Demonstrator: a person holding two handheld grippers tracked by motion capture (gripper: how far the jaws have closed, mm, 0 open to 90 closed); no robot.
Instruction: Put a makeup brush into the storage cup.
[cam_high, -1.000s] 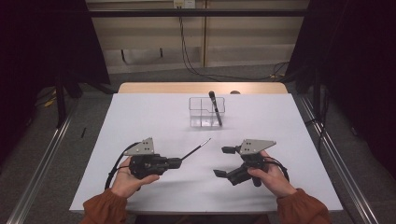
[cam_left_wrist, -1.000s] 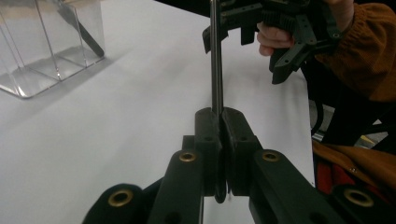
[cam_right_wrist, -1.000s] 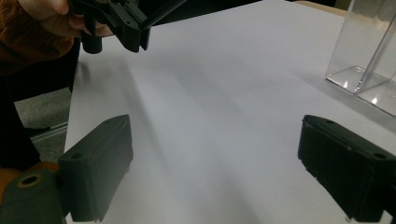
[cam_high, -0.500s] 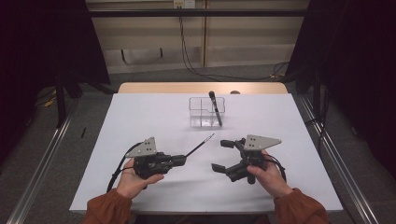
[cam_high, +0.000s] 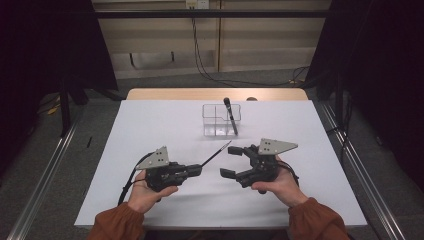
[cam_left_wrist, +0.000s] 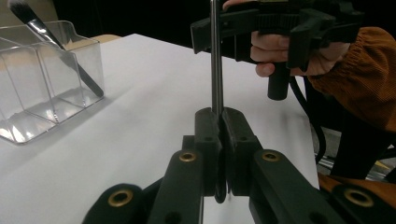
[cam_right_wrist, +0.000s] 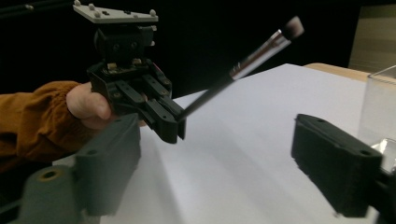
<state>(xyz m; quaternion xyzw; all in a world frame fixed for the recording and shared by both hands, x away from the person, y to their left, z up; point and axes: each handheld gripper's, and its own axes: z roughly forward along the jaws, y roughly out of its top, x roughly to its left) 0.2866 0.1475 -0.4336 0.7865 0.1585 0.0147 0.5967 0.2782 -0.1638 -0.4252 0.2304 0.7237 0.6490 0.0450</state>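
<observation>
My left gripper (cam_high: 199, 169) (cam_left_wrist: 220, 119) is shut on the handle end of a thin black makeup brush (cam_high: 217, 152) (cam_left_wrist: 215, 60). The brush slants up and away, bristle tip (cam_right_wrist: 293, 27) in the air. My right gripper (cam_high: 229, 162) (cam_right_wrist: 224, 168) is open, one jaw on each side of the line of the brush shaft and apart from it. In the right gripper view the left gripper (cam_right_wrist: 170, 128) faces me with the brush (cam_right_wrist: 243, 63) sticking out of it. A clear divided organizer (cam_high: 214, 122) (cam_left_wrist: 42, 88) stands farther back with a second dark brush (cam_high: 230, 115) (cam_left_wrist: 51, 46) leaning in it.
A white sheet covers the table (cam_high: 150, 125), with a strip of bare wood at its far edge (cam_high: 215, 94). Cables trail from both grippers toward the near edge. Metal rails (cam_high: 47, 170) run along the floor on both sides.
Both grippers have drifted a little forward and toward each other. The brush tip has risen and moved toward the organizer. The right jaws stay open and the left jaws stay shut.
</observation>
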